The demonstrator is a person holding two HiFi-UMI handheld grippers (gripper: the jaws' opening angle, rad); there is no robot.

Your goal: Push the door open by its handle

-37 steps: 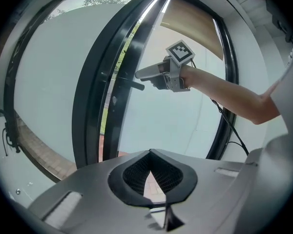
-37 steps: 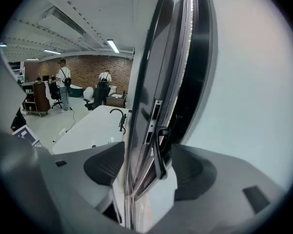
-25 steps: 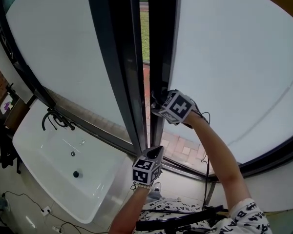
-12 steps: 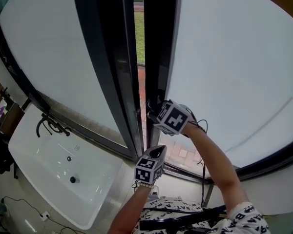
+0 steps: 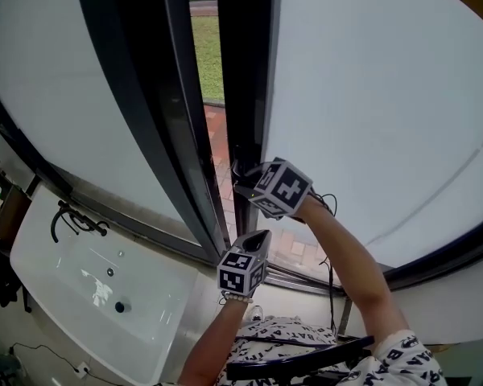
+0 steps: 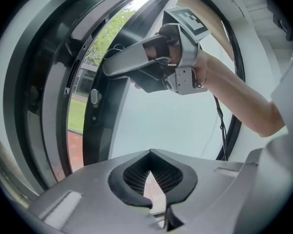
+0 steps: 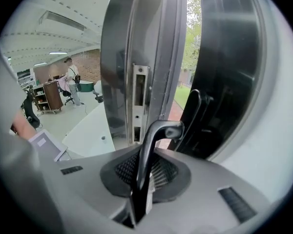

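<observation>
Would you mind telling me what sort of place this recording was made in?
Probably a workshop or showroom at a building's edge: a dark-framed glass door stands ajar onto brick paving and lawn, a white tub sits beside it, and strip lights cross the ceiling.

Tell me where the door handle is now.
Centre of the right gripper view, the door handle sits clamped in the fingers of the right gripper, with the latch plate just behind it.

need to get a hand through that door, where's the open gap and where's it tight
Free: the strip between the dark frame and the door edge, above the right gripper. Crowded: at the door handle, where that gripper is clamped.
</observation>
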